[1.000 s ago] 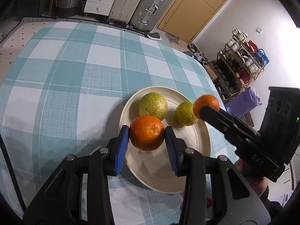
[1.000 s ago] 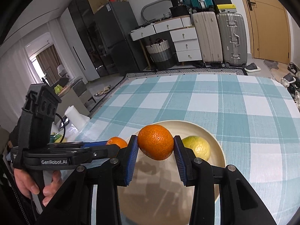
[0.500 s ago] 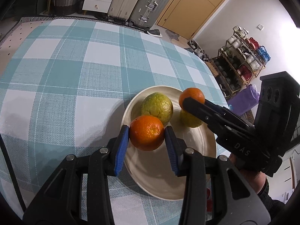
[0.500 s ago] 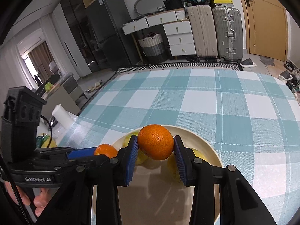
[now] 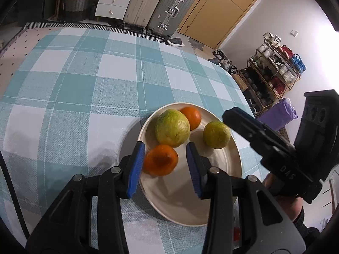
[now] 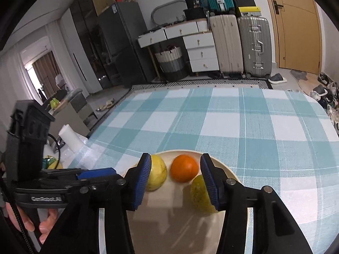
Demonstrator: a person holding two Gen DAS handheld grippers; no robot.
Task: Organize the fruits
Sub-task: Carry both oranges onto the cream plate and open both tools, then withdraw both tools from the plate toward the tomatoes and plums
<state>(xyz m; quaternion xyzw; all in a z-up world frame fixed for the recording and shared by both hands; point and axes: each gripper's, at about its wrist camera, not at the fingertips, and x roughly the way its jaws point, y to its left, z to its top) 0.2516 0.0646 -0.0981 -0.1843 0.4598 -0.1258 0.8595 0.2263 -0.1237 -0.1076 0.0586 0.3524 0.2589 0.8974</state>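
Left claw [image 5: 165, 167] "GenRobot.AI" and right claw [image 6: 175, 180] "DAS", both apart, right opening, oranges [image 5: 161, 162] unclamped.

plate [image 5: 235, 154]: you see smooth, glossy glazed ceramic
cloth [image 5: 74, 97]: your table's woven, matt check
oranges [image 6: 184, 171]: dimpled, slight sheen
pads [image 5: 136, 169]: ribbed blue rubber

One cream plate [image 5: 233, 148] sits on one teal-and-white checked tablecloth [image 5: 74, 89]. The plate holds four fruits: two oranges, one near the front [image 5: 161, 159] and one at the back [image 5: 191, 117], and two yellow-green citrus fruits, one larger [image 5: 172, 130] and one smaller [image 5: 216, 134]. Two grippers are in view. Behind the table stand two suitcases, one beige [image 5: 141, 2] and one silver [image 5: 170, 6].
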